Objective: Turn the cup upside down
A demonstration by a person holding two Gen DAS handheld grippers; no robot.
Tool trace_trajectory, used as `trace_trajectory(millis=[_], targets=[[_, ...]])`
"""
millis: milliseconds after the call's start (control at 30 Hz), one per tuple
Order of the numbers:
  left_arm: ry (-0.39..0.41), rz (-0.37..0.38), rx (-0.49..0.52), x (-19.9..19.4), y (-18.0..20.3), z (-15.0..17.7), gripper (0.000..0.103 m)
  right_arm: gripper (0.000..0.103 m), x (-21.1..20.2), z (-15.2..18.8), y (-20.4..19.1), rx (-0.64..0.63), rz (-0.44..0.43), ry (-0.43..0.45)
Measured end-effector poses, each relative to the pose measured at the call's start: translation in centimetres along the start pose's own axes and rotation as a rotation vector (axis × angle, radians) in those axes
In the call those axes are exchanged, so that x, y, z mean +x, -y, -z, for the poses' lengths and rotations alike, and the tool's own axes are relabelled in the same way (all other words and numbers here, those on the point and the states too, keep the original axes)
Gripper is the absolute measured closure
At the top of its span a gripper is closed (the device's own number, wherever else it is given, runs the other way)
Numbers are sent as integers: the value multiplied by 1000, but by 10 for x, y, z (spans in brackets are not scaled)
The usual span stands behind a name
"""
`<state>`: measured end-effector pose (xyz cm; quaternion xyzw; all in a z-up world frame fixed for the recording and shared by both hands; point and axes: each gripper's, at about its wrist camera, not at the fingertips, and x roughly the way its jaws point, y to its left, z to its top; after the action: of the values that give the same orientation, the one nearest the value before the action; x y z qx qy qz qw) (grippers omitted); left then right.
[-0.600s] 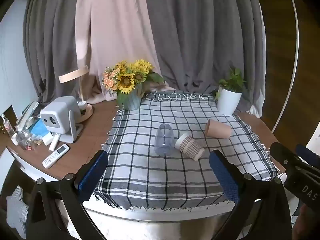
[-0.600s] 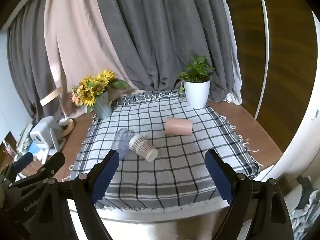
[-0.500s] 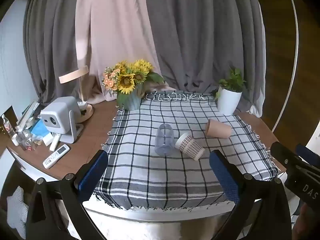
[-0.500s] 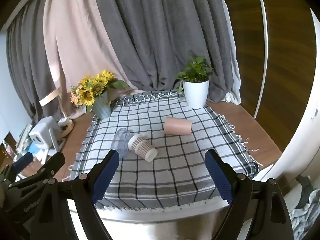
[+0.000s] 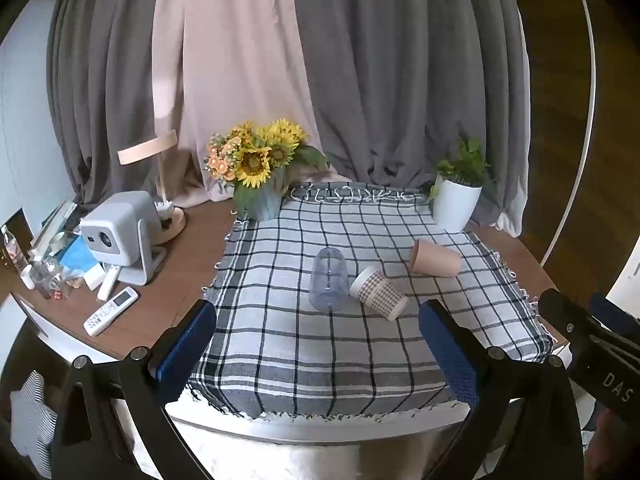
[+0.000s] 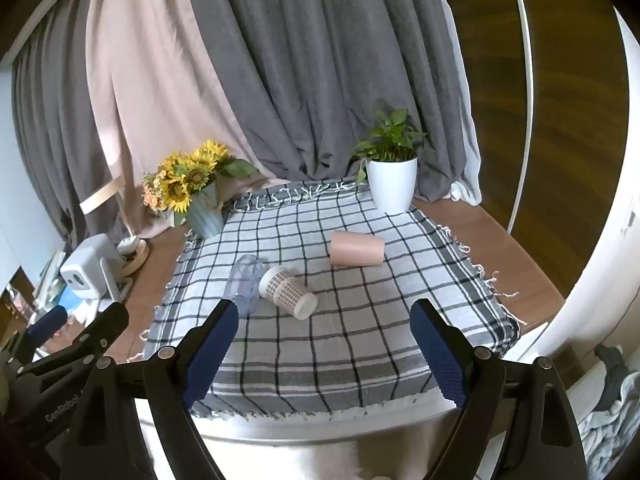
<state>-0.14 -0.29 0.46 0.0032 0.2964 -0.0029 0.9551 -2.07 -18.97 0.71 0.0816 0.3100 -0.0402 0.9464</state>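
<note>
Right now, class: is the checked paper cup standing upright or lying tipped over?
Tipped over. The checked paper cup lies on its side on the plaid cloth, its patterned wall facing up, white rim toward the clear plastic cup.

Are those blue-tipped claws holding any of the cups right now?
Nothing is held. Left gripper and right gripper are both open, short of the checked tablecloth.

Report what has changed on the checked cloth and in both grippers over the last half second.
Nothing visibly changed. The clear cup, the checked paper cup and the pink cup lie on their sides where they were, and the left gripper and right gripper remain open and empty, short of the cloth.
</note>
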Motion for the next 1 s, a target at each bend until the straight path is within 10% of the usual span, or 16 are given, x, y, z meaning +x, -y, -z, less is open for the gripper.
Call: trace_trajectory(millis=[1000], targets=[[1,9,-8,1,-5,3,0,15,2,3,-5,-2,1,-2]])
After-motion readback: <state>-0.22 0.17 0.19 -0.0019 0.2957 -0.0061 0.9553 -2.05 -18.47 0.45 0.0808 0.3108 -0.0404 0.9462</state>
